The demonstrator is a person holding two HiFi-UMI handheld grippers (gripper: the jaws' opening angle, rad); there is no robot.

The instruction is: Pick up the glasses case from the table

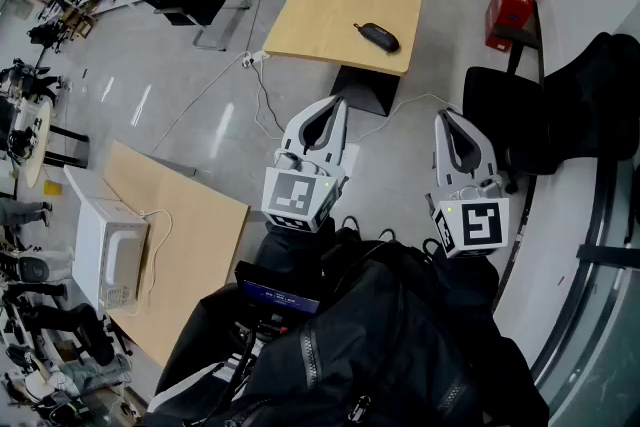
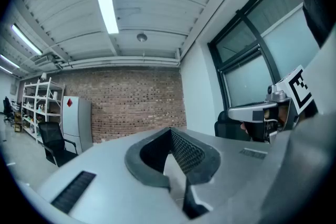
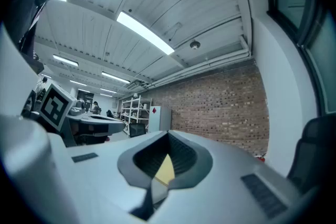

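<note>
The glasses case lay by the tabletop's near edge, open floor before the left gripper and right gripper, jaws closed, empty.

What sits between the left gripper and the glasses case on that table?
In the head view, the table's dark base and a bare strip of tabletop lie between the left gripper and the glasses case.

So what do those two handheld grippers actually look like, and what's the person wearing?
The left gripper and right gripper are pale grey-white wedges. Each tapers to two jaws lined with dark, textured pads. At the back of each sits a cube with black-and-white square markers and a small green light. The person wears a black zipped jacket.
</note>
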